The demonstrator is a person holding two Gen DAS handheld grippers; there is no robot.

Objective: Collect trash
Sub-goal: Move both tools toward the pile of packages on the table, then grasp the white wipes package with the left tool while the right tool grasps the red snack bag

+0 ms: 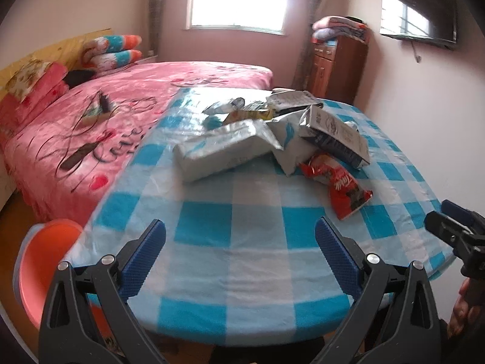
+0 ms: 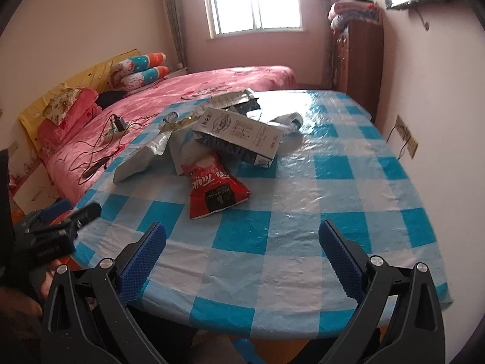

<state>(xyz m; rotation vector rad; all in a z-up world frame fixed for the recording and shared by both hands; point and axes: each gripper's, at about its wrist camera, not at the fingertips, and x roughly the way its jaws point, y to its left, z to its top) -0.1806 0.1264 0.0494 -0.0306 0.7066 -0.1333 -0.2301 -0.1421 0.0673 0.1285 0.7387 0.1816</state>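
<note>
You held your left claw (image 1: pixel 239 236) and right claw (image 2: pixel 242 239) spread wide and empty above the near edge of the checked bench (image 2: pixel 303 212). Ahead of the right claw lay a red snack bag (image 2: pixel 212 191); beyond it, piled silver wrappers (image 1: pixel 218 151) and a milk carton (image 2: pixel 239 136).

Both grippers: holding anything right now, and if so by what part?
Nothing is held. The left gripper and right gripper both have open, empty jaws above the table, short of the red snack bag.

home bedroom: bed (image 1: pixel 121 115), pillows (image 1: pixel 113 50)
</note>
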